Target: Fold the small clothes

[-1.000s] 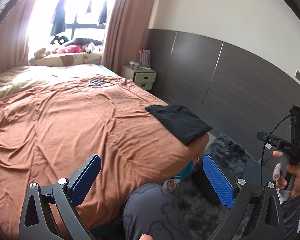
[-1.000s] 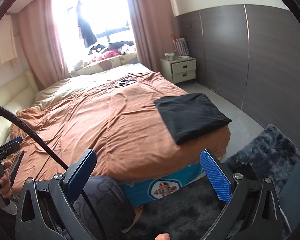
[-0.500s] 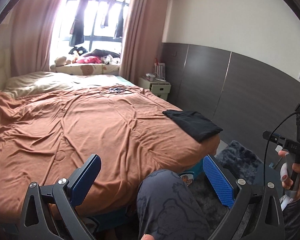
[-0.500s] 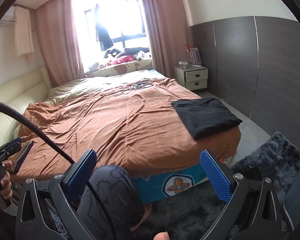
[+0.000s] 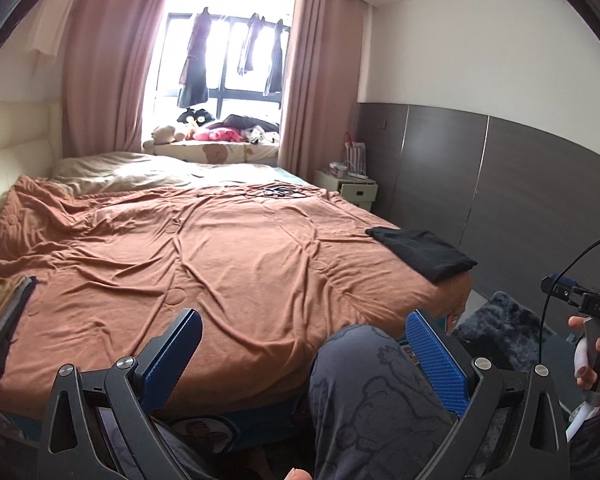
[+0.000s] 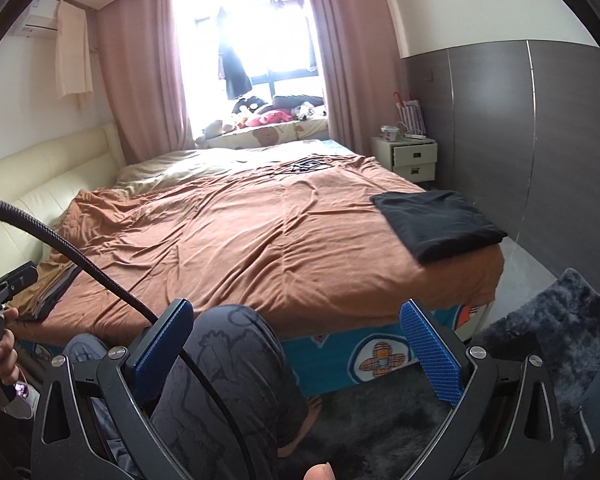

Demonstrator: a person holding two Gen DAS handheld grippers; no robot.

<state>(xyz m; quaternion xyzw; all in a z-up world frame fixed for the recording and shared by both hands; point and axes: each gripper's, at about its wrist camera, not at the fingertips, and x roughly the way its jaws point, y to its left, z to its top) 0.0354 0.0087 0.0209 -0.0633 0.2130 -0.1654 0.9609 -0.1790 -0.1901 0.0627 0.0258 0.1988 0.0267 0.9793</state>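
Both the left gripper (image 5: 306, 356) and right gripper (image 6: 296, 344) gape wide, holding nothing. A folded black garment (image 6: 436, 218) — flat, matte — lies on the rumpled brown bedspread (image 6: 240, 240) near the bed's corner.

Black two-finger left gripper (image 5: 300, 356) showing blue ribbed fingers (image 5: 436, 360) and silver screws, right gripper (image 6: 296, 352) trailing a braided black cable (image 6: 80, 256), person wearing grey cartoon-print trousers (image 5: 376, 396)

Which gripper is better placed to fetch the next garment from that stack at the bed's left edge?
Left, probably. The stack of clothes lies just beside the open left gripper. From the open right gripper it sits far off, beyond the person's knee and the cable.
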